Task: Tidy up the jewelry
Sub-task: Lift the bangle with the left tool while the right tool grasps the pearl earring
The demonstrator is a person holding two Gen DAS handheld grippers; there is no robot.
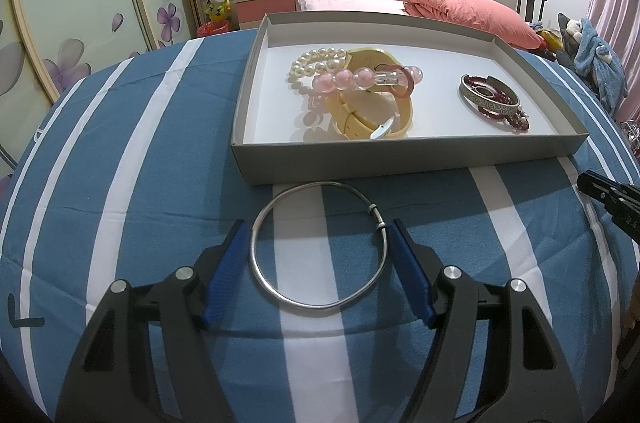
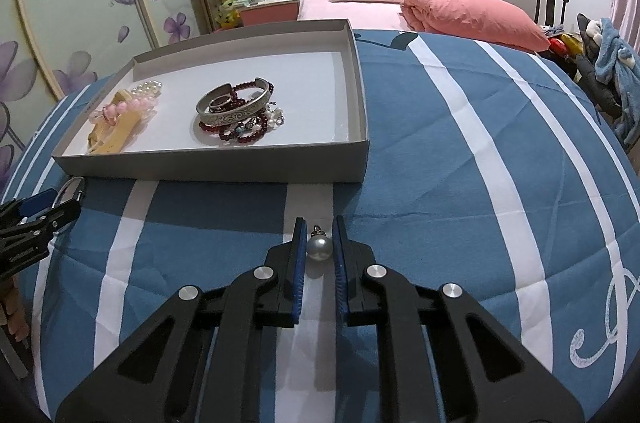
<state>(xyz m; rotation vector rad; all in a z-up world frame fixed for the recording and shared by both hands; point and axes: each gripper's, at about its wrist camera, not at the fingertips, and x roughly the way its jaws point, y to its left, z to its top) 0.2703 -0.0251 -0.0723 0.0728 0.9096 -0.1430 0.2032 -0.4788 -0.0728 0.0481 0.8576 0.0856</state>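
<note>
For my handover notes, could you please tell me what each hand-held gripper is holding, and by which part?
Left hand-held gripper: open around the silver bangle, no grip. Right: brackets the pearl pendant's sides; contact unclear.

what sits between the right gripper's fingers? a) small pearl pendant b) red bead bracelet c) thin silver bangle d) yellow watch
a: in the right wrist view the small pearl pendant lies on the striped cloth between the fingers of the right gripper, while the thin silver bangle lies by the left gripper.
</note>
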